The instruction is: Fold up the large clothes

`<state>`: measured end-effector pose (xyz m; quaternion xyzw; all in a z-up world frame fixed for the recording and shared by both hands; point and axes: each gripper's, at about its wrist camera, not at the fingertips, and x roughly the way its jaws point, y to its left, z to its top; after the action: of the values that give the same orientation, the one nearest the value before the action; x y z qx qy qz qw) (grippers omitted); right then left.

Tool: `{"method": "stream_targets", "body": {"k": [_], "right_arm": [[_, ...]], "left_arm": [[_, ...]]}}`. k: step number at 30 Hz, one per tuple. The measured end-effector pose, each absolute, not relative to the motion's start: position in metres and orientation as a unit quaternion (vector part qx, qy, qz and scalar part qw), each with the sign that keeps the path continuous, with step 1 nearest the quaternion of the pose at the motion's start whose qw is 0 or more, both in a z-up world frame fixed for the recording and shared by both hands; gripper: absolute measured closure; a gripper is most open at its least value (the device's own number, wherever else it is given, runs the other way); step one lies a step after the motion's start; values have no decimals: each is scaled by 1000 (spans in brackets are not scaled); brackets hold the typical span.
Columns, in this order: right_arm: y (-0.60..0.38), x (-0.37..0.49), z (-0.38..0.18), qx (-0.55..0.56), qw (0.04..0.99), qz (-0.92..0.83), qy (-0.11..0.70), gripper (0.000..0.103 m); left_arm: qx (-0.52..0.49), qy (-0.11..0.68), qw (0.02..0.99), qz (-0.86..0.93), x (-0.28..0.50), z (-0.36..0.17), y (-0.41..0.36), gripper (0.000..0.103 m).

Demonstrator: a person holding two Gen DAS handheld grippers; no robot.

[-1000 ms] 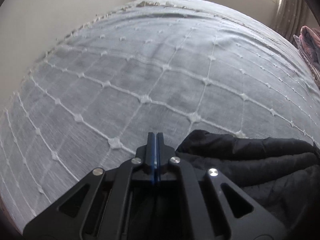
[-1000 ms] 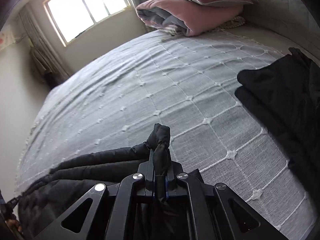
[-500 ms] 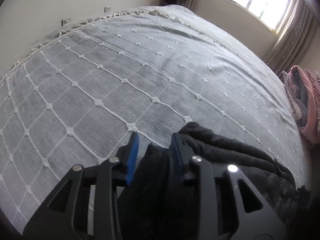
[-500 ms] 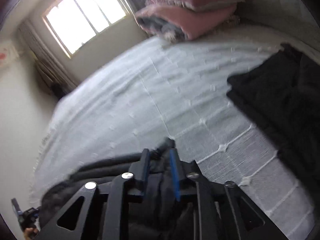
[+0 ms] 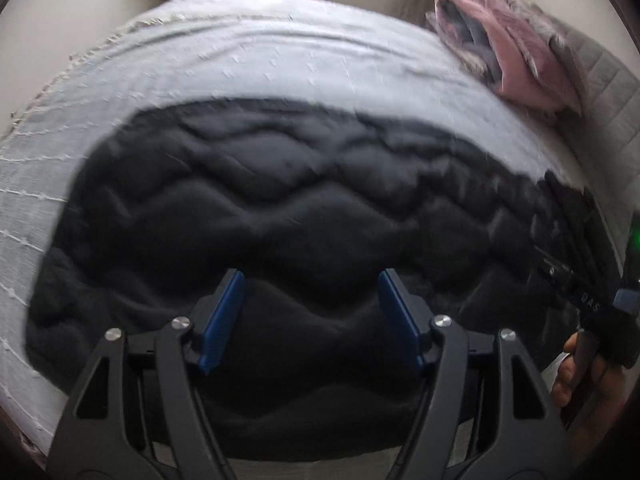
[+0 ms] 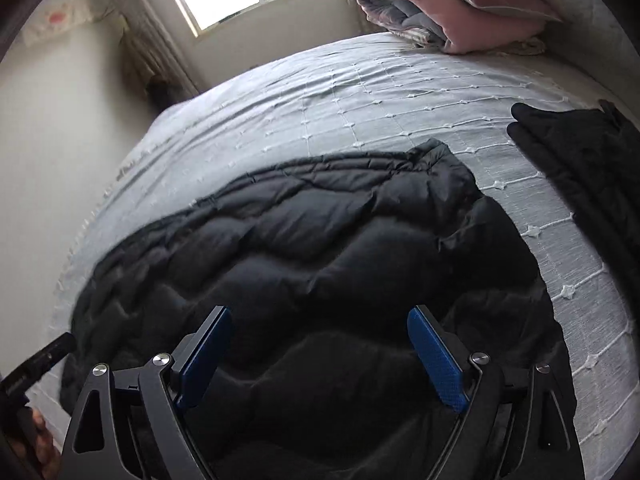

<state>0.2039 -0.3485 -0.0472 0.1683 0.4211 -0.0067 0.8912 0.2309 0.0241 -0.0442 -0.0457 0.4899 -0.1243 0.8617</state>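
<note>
Left hand-held gripper (image 5: 312,316) wide open above black quilted jacket (image 5: 280,208) on bedspread (image 5: 280,60).

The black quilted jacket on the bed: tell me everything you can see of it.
The black quilted puffer jacket is padded, with wavy stitched channels and a faintly shiny shell. It lies spread flat on the pale grey grid-stitched bedspread, near its front edge, one squared corner pointing toward the folded pink blanket. Both the left gripper and the right gripper hover open above it, and neither pinches it. A separate folded black garment lies to its right, apart from it.
</note>
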Motion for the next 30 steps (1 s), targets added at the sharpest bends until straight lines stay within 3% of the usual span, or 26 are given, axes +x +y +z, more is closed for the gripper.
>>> {"method": "stream_targets", "body": {"k": [5, 14, 18, 23, 30], "right_arm": [[-355, 214, -73, 153, 882, -16, 445, 13], [-348, 222, -69, 139, 876, -18, 461, 12], [-355, 203, -45, 176, 891, 4, 418, 12], [-363, 205, -55, 181, 878, -13, 443, 12], [-377, 205, -52, 227, 867, 2, 444, 12]], "left_arm": [[-32, 480, 871, -101, 237, -71, 14, 32], [-8, 441, 889, -125, 226, -25, -5, 32], [41, 460, 878, -128, 236, -35, -38, 32], [59, 487, 863, -121, 252, -67, -52, 30], [30, 487, 865, -121, 267, -37, -40, 30]]}}
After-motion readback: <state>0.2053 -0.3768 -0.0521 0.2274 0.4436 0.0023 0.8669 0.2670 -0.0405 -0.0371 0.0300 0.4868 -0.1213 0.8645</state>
